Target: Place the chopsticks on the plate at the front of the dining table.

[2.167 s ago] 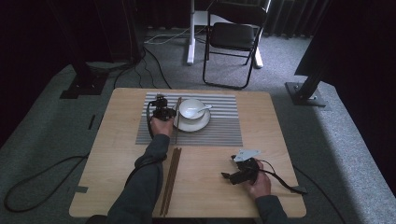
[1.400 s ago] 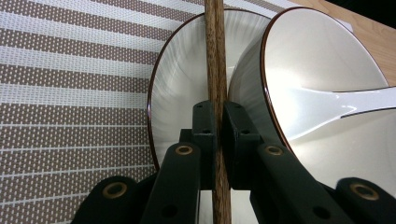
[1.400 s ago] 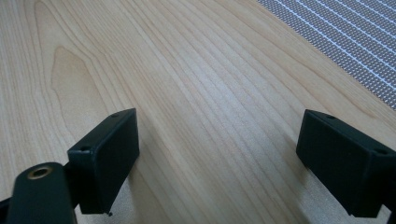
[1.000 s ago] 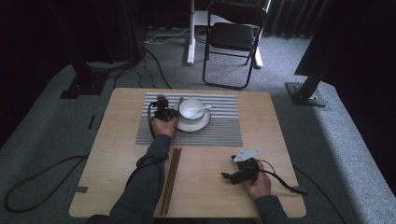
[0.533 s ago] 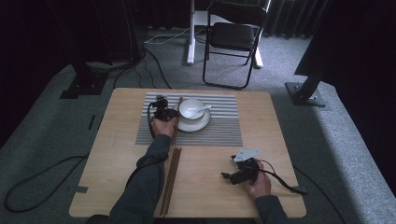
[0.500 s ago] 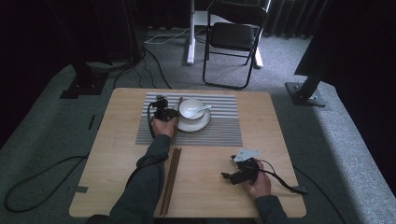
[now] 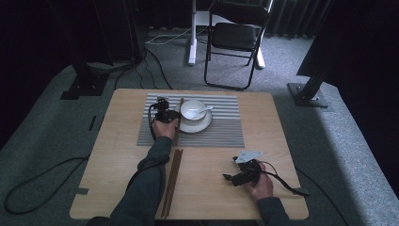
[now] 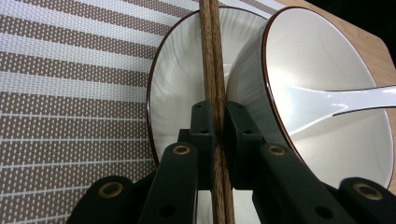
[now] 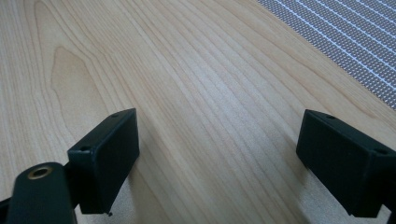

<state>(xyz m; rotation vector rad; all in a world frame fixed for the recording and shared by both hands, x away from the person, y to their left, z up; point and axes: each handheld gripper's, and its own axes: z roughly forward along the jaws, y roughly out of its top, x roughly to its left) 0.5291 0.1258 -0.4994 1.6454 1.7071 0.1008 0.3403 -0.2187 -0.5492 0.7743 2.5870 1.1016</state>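
While the high view gave only my left gripper beside the saucer, its own view showed it clamped on two brown wooden chopsticks lying across the glossy rim, against the round bowl. My right gripper gaped over grained tabletop.

the whole table is seen from above; the striped placemat is shared, close up, by both gripper views.
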